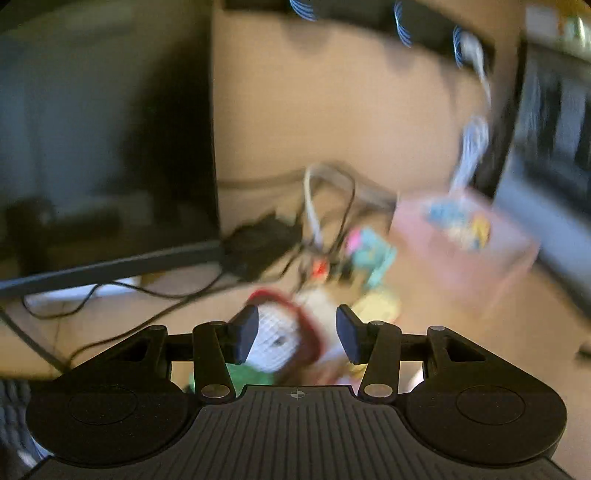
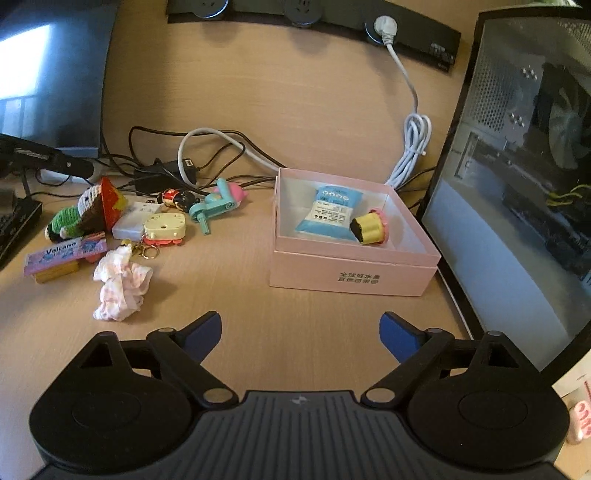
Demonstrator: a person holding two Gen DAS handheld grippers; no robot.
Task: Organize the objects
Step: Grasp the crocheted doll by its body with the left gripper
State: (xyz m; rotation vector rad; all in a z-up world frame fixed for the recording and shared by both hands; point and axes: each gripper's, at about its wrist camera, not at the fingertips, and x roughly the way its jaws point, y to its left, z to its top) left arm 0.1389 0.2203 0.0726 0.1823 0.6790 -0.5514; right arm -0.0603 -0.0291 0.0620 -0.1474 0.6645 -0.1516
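Observation:
A pink open box (image 2: 351, 271) stands on the wooden desk and holds a blue packet (image 2: 327, 214) and a yellow toy (image 2: 371, 227). Left of it lie small toys: a crocheted doll (image 2: 83, 212), a yellow-pink toy (image 2: 164, 229), a teal-pink toy (image 2: 219, 201), a pink card (image 2: 64, 253) and a crumpled pink cloth (image 2: 122, 286). My right gripper (image 2: 300, 338) is open and empty, in front of the box. The left wrist view is blurred. My left gripper (image 1: 297, 332) is open, with the crocheted doll (image 1: 280, 332) between its fingers; the pink box (image 1: 461, 240) is at the right.
A computer case (image 2: 517, 184) stands at the right. A monitor (image 2: 51, 74) is at the left, with a black device (image 2: 48, 158) in front of it. Black and white cables (image 2: 207, 155) lie behind the toys. A power strip (image 2: 314, 18) runs along the back.

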